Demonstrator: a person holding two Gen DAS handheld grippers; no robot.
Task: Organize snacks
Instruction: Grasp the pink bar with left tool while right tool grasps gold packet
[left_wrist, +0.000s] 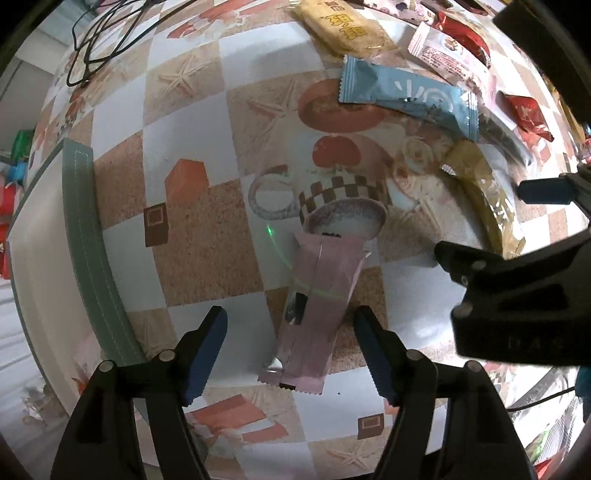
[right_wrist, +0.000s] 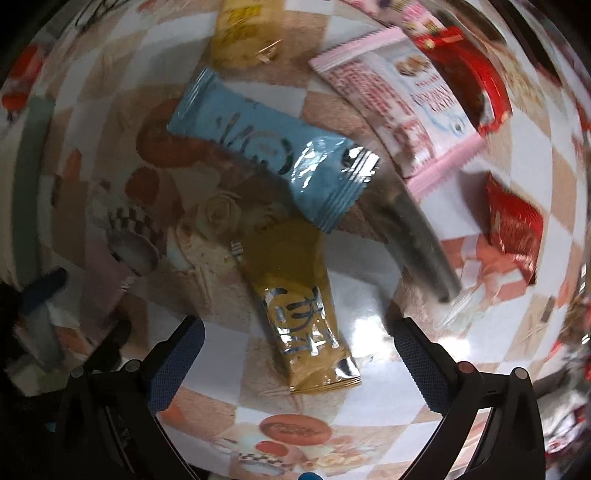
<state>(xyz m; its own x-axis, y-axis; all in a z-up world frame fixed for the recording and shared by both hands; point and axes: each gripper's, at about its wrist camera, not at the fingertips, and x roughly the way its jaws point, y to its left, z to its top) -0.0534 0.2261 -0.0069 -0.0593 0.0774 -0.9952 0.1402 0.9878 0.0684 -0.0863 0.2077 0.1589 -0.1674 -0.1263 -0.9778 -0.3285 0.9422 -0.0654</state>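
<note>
Left wrist view: my left hand-held gripper (left_wrist: 291, 350) stands open around the pink snack (left_wrist: 314, 314) lying on the tabletop (left_wrist: 207, 229), toward twelve o'clock. I should lift straight up, without dragging it.

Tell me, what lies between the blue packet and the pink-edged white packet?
Nothing: in the right wrist view the blue packet and the white packet are separated only by bare patterned tablecloth.
</note>
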